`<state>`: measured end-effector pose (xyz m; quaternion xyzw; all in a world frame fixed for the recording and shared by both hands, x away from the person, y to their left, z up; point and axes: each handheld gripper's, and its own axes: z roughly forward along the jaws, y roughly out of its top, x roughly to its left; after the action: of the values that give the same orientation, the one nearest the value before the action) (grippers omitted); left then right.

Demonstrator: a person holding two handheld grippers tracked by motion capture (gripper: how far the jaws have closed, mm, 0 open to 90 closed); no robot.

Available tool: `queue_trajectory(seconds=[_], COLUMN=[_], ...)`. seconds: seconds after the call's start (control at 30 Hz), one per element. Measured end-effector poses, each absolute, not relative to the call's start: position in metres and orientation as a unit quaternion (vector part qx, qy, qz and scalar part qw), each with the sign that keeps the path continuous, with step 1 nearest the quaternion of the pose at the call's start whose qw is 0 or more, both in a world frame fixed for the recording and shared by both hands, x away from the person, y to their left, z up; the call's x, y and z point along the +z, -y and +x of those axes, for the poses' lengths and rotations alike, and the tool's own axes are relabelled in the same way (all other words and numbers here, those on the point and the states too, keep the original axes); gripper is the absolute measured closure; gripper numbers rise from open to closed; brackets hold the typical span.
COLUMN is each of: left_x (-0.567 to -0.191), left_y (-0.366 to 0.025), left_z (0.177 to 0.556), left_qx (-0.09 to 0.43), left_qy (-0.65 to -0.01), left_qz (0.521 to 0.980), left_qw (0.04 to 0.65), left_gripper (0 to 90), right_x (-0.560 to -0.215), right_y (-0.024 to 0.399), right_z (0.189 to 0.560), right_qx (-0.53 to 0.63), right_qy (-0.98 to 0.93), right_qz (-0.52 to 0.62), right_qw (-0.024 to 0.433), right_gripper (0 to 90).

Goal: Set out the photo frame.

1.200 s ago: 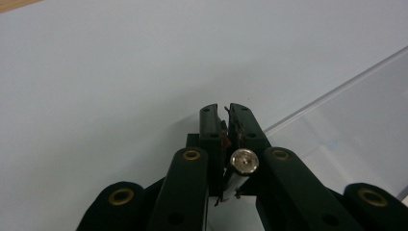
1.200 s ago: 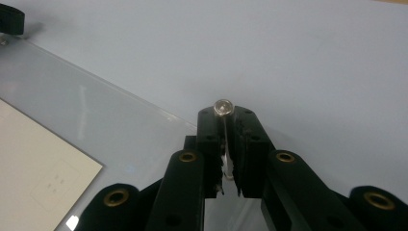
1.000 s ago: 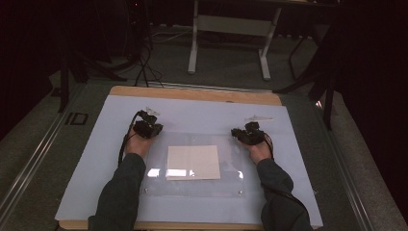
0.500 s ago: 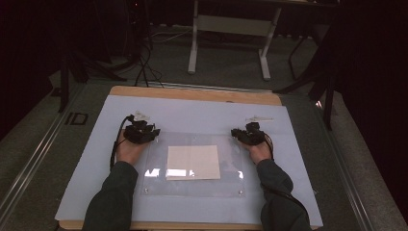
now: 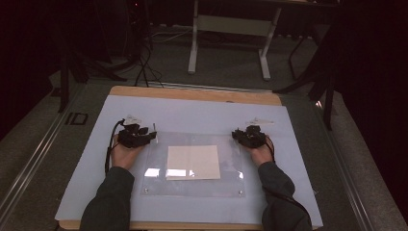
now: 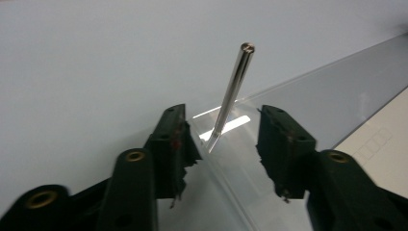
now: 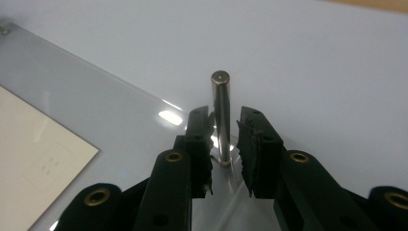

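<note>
The pale blue mat [image 5: 192, 115] covers the wooden table [image 5: 192, 94]; on it lies the clear acrylic sheet [image 5: 192, 185], the landmark here, with a cream paper square [image 5: 193, 162] resting at its middle, probably pinned flat beneath the sheet, though the glare leaves that unsure; slim metal pins stand at the sheet's two far corners, seemingly to fix it in place. The left gripper [image 6: 221, 139] sits at the sheet's far-left corner, its jaws just parted and spread wide, clear of the left pin [image 6: 232, 91], which leans free between them. The right gripper [image 7: 223, 137] is at the far-right corner, jaws just easing apart, flanking the upright right pin [image 7: 221, 115] closely without pressing. Nothing else crowds either corner.
</note>
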<state>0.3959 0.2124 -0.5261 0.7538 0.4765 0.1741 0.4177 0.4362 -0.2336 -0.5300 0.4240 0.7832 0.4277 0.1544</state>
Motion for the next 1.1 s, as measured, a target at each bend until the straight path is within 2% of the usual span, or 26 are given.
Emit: queue_trajectory(seconds=[0.23, 0.37, 0.47, 0.6, 0.8, 0.9, 1.1], left_x=[-0.525, -0.522, -0.52, -0.52, -0.519, -0.518, -0.516], left_y=[-0.21, -0.209, -0.205, -0.201, -0.196, -0.196, -0.193], left_z=[0.399, 0.401, 0.404, 0.408, 0.409, 0.409, 0.408], left_qx=[0.189, 0.193, 0.193, 0.192, 0.2, 0.204, 0.212], left_qy=[-0.479, -0.477, -0.472, -0.465, -0.458, -0.456, -0.455], left_qz=[0.748, 0.74, 0.744, 0.748, 0.753, 0.745, 0.748], left_qw=[0.42, 0.432, 0.432, 0.433, 0.429, 0.442, 0.434], left_gripper=[66.3, 70.1, 75.4, 81.7, 83.4, 79.9, 84.1], right_x=[-0.521, -0.518, -0.517, -0.516, -0.516, -0.516, -0.517], right_y=[0.236, 0.234, 0.231, 0.229, 0.231, 0.233, 0.235], right_z=[0.428, 0.429, 0.432, 0.43, 0.424, 0.422, 0.423], right_qx=[0.433, 0.44, 0.444, 0.44, 0.44, 0.441, 0.443], right_qy=[-0.784, -0.78, -0.78, -0.778, -0.776, -0.775, -0.777], right_qz=[0.4, 0.396, 0.393, 0.399, 0.401, 0.399, 0.398], right_qw=[0.196, 0.201, 0.2, 0.206, 0.21, 0.212, 0.207], right_gripper=[77.2, 78.1, 83.9, 85.0, 85.2, 85.2, 85.1])
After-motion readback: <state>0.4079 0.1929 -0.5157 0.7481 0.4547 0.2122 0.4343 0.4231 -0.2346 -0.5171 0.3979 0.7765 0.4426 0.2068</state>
